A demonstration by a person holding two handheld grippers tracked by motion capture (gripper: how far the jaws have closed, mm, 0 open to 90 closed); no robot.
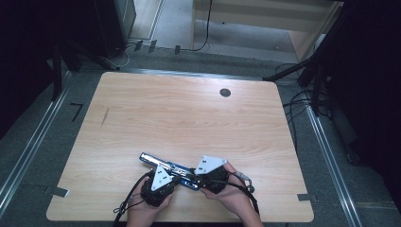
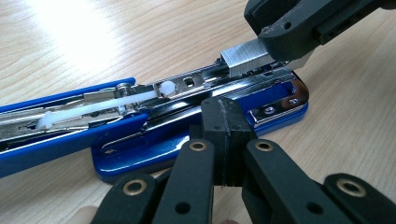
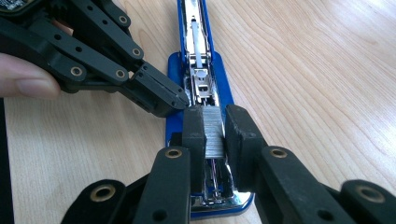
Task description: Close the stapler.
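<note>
A blue stapler lies opened out flat on the wooden table near its front edge. Its metal magazine faces up, with the white pusher in the channel. My left gripper is shut with its pads together, and the tips rest against the stapler's base. My right gripper is shut on a strip of staples held over the front end of the magazine. In the right gripper view the left gripper touches the stapler's side.
A round grommet hole sits at the table's far right, and a dark streak at its left. Cables and dark stands surround the table on the floor. A thumb shows beside the left gripper.
</note>
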